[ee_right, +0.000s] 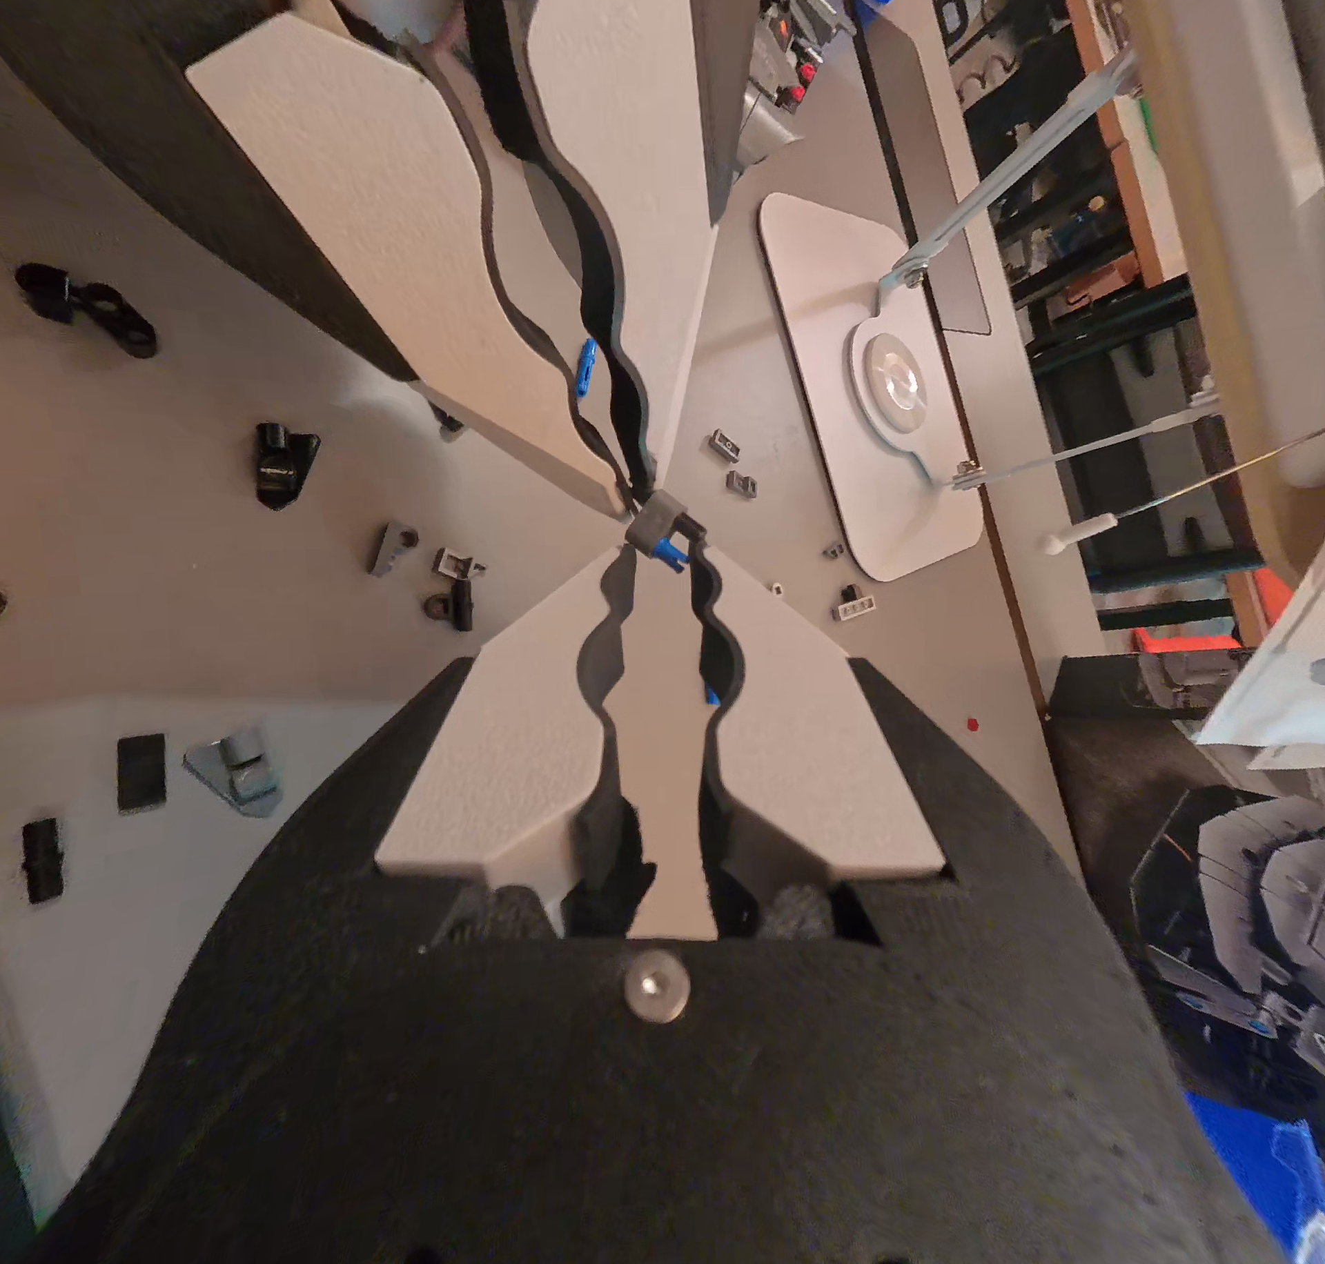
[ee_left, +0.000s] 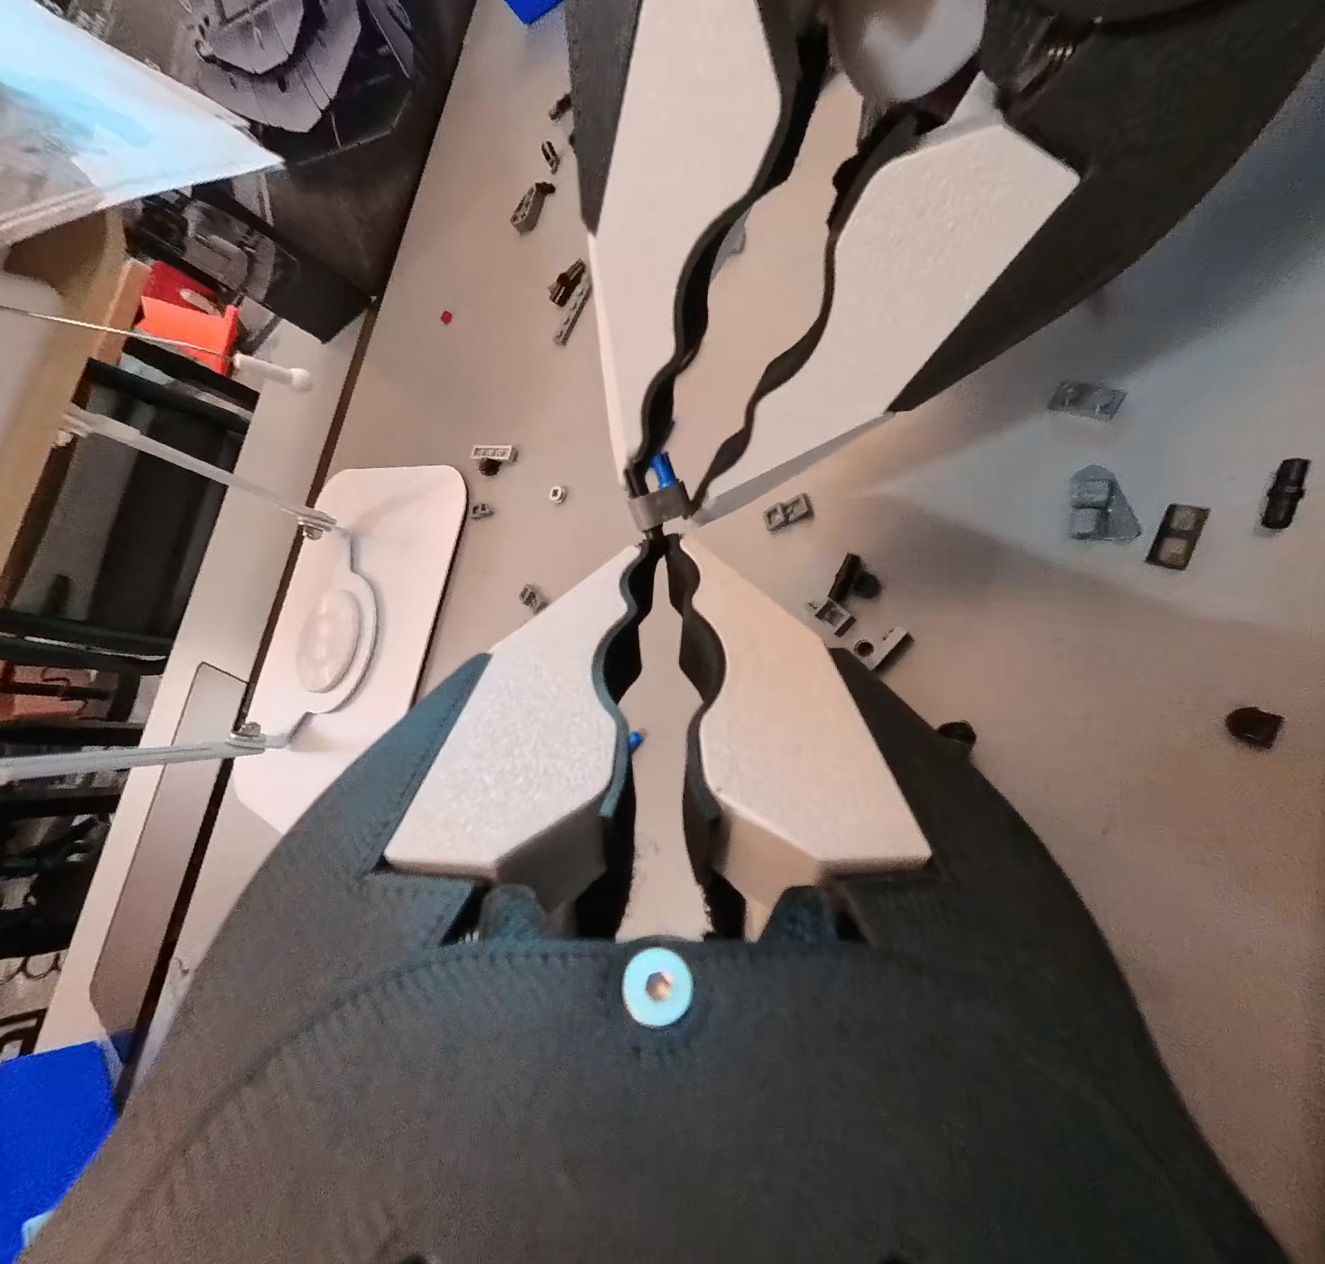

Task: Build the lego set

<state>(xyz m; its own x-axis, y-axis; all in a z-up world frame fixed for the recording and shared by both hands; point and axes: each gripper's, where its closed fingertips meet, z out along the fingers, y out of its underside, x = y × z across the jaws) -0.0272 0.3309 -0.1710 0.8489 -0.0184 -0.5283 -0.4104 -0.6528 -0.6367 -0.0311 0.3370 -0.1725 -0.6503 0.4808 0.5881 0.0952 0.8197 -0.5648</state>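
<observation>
A blue pin [ee_right: 667,550] is being pressed into a grey brick [ee_left: 658,503] (mid-air, above the tabletop [ee_left: 932,584]); the left gripper [ee_left: 654,547] is clamped on the brick, the right gripper [ee_right: 663,545] on the pin. Straight alignment is needed next.

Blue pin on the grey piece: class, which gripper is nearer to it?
Right. The blue pin sits between the fingers of the right gripper; the left gripper meets the grey piece from the opposite side.

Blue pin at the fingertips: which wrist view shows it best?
Right wrist view: the blue pin juts clear of the grey piece. In the left wrist view the blue pin sits partly tucked between the far gripper's fingers.
</observation>
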